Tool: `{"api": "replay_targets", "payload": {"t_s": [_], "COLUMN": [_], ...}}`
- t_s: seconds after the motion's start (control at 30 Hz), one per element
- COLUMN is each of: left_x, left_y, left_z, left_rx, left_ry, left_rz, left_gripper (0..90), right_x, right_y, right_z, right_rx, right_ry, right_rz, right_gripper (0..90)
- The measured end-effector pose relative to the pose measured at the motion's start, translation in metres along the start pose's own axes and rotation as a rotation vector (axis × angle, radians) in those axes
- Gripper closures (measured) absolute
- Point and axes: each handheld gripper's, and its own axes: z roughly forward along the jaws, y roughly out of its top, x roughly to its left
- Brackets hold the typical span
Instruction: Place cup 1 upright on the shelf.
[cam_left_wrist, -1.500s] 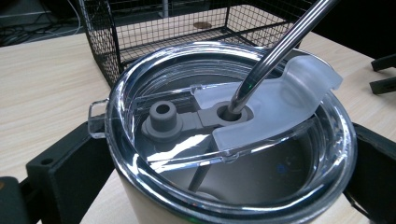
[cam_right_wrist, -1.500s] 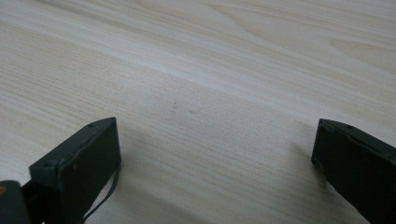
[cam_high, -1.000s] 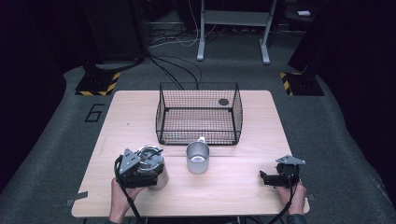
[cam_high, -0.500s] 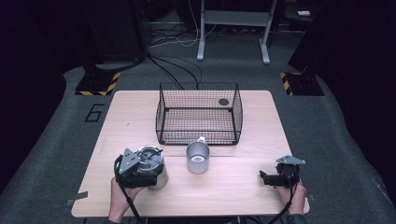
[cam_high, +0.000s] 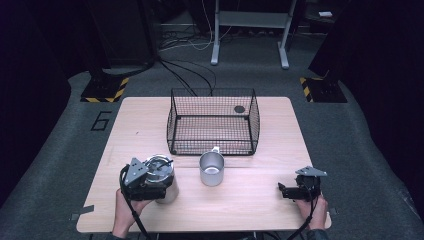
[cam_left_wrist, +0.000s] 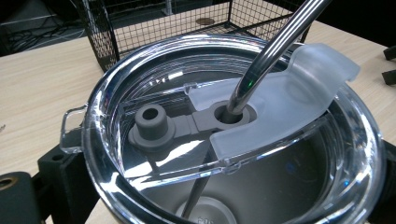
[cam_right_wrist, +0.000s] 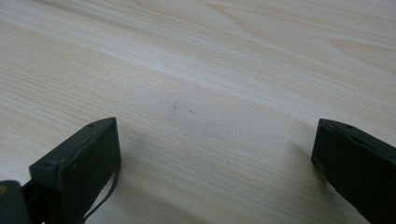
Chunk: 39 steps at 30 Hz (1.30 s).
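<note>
Seen from the high view, the left claw (cam_high: 152, 186) is gripping a steel tumbler (cam_high: 161, 178) with a clear lid and metal straw, standing at the near left of the surface (cam_high: 250, 200); just beyond and to the claw's right a metal mug (cam_high: 211, 168) is standing, with a wire basket (cam_high: 213, 121) farther ahead, while the right claw (cam_high: 291, 191) is resting well apart at the near right. In the left gripper view, the clear lid (cam_left_wrist: 116, 107) is sitting right between the jaws and the straw (cam_left_wrist: 271, 51) is leaning forward through its slot. In the right gripper view, the jaws are standing wide apart, holding nothing, over bare wood. Judging from here, a quick lift or tilt could be sending the loose straw swinging, or the smooth tumbler slipping in the grip and knocking the mug. Compared with half a second ago, nothing appears to be moving: both claws and the tumbler are staying put.
</note>
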Motion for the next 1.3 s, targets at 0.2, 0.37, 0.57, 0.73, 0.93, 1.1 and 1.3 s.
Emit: {"api": "replay_targets", "payload": {"t_s": [0.2, 0.37, 0.57, 0.73, 0.93, 1.1, 1.3], "left_x": [-0.001, -0.001, 0.0, 0.001, 0.001, -0.001, 0.0], "left_y": [0.006, 0.01, 0.018, 0.026, 0.037, 0.048, 0.057], "left_z": [0.0, -0.001, -0.004, -0.005, -0.005, -0.003, 0.0], "left_rx": [0.006, 0.001, -0.004, -0.008, -0.006, -0.008, -0.01], "left_ry": [-0.021, -0.024, -0.039, -0.046, -0.064, -0.076, -0.085], "left_rz": [0.016, 0.022, 0.03, 0.046, 0.068, 0.085, 0.089], "left_gripper": [4.1, 4.0, 4.0, 4.1, 4.0, 4.0, 4.0], "right_x": [0.0, 0.0, 0.0, 0.0, 0.0, 0.0, 0.0], "right_y": [0.0, 0.0, 0.0, 0.0, 0.0, 0.0, 0.0], "right_z": [0.0, 0.0, 0.0, 0.0, 0.0, 0.0, 0.0], "right_rx": [0.0, 0.0, 0.0, 0.001, 0.001, 0.001, 0.001], "right_ry": [0.0, 0.0, 0.0, 0.003, 0.003, 0.003, 0.004], "right_rz": [0.0, 0.0, 0.0, -0.003, -0.003, -0.003, -0.003], "right_gripper": [0.8, 0.8, 0.8, 0.9, 0.9, 0.8, 1.0]}}
